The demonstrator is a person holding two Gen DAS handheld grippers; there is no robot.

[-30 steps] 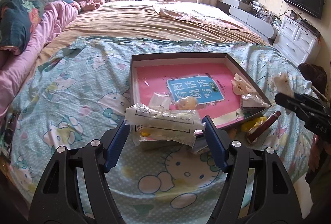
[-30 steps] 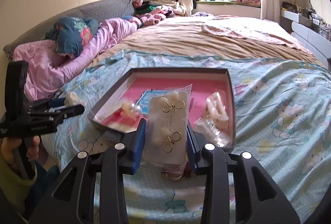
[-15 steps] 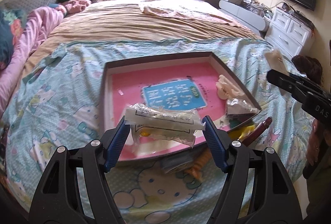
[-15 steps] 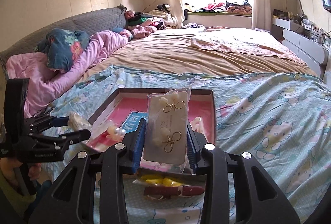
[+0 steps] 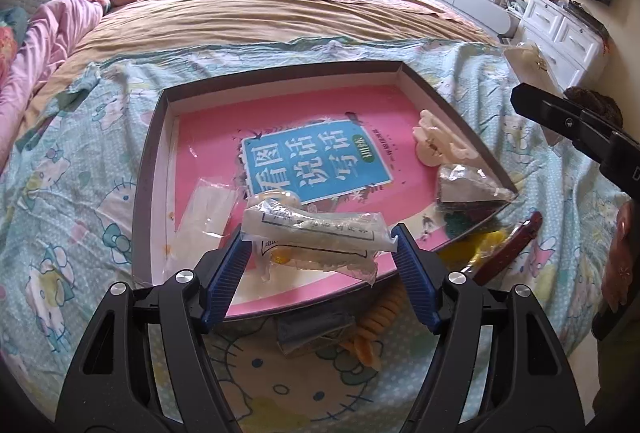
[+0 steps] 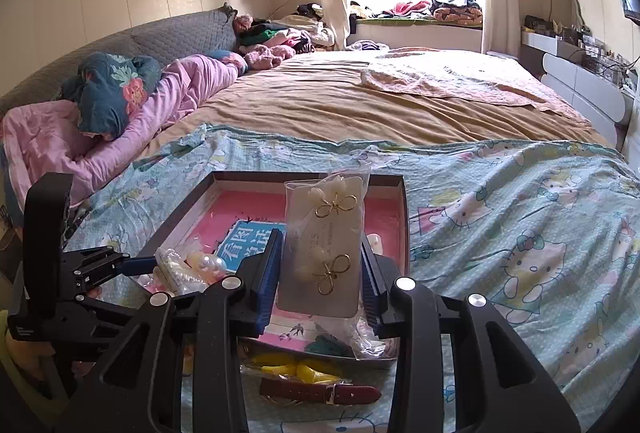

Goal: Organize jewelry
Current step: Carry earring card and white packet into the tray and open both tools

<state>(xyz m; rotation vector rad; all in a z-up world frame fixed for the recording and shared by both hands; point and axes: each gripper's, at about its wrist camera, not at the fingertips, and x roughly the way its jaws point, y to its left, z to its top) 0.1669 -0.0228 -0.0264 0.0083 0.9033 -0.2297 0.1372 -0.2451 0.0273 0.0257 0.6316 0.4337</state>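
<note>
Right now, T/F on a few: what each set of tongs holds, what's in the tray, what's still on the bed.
1. The left tongs grip a clear packet. True.
2. The right tongs are empty. False: they are shut on an earring card in a clear sleeve.
3. The tray is lined with a pink book cover. True.
4. The red-brown watch strap lies inside the tray. False: it lies on the bedsheet, in front of the tray.
5. The white hair claw is in the tray. True.
</note>
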